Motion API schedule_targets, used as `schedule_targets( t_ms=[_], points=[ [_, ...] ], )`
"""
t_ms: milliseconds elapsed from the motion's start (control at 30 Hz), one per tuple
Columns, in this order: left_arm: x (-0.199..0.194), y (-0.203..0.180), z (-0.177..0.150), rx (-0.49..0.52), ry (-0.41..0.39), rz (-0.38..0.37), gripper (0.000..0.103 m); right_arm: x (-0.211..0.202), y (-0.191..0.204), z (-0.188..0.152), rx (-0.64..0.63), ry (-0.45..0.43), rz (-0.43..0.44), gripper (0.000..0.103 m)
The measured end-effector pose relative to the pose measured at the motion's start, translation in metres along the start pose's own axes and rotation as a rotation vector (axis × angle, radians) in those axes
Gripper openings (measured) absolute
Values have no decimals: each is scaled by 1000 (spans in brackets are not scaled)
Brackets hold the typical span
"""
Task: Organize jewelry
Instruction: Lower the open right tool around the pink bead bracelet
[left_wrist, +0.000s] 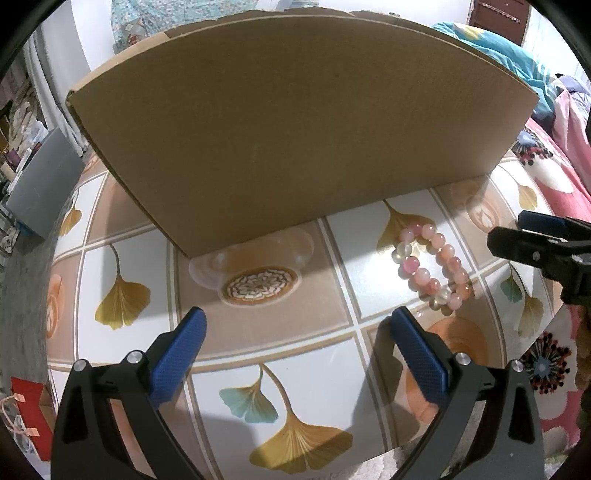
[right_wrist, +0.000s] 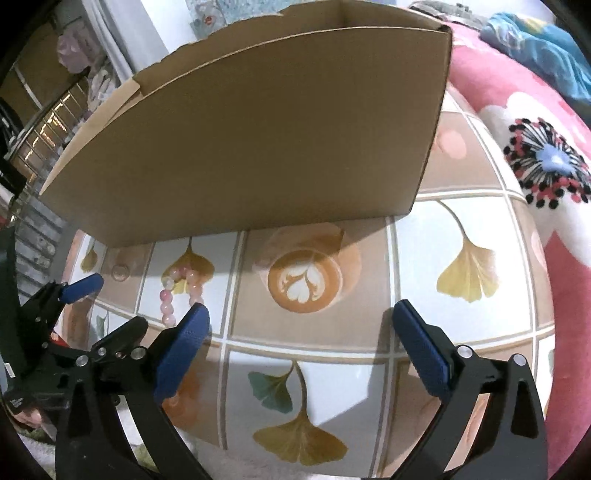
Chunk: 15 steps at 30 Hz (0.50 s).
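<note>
On the patterned surface (left_wrist: 258, 325), left to right:

Left hand-held gripper (left_wrist: 295, 350): jaws wide, nothing between them — it hovered over bare surface, pointing steeply down.

Clear dish (left_wrist: 251, 254): lay ahead of it, against the foot of the cardboard box (left_wrist: 295, 122).

Bead bracelet (left_wrist: 432, 269): a pink and clear loop, flat on the surface before the box; its long axis ran from near the box toward the near right.

Right hand-held gripper (right_wrist: 299, 347): jaws wide, empty.

Key relation: the bracelet lay just ahead and right of the left hand-held gripper's right finger, and ahead-left of the right one's left finger — the left looked slightly nearer, though it was close.
</note>
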<state>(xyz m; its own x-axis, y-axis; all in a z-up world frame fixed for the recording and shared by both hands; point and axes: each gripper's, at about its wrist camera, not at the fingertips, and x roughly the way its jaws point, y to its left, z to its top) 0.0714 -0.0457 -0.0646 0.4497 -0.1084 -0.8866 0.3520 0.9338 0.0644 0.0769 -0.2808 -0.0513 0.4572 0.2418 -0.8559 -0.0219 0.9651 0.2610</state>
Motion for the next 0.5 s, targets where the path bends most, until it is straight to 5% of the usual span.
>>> schedule_targets(
  t_ms=[500],
  points=[
    [1,-2,-1,2,0,0,98,13,9,1,-79,31,-78,96]
  ],
)
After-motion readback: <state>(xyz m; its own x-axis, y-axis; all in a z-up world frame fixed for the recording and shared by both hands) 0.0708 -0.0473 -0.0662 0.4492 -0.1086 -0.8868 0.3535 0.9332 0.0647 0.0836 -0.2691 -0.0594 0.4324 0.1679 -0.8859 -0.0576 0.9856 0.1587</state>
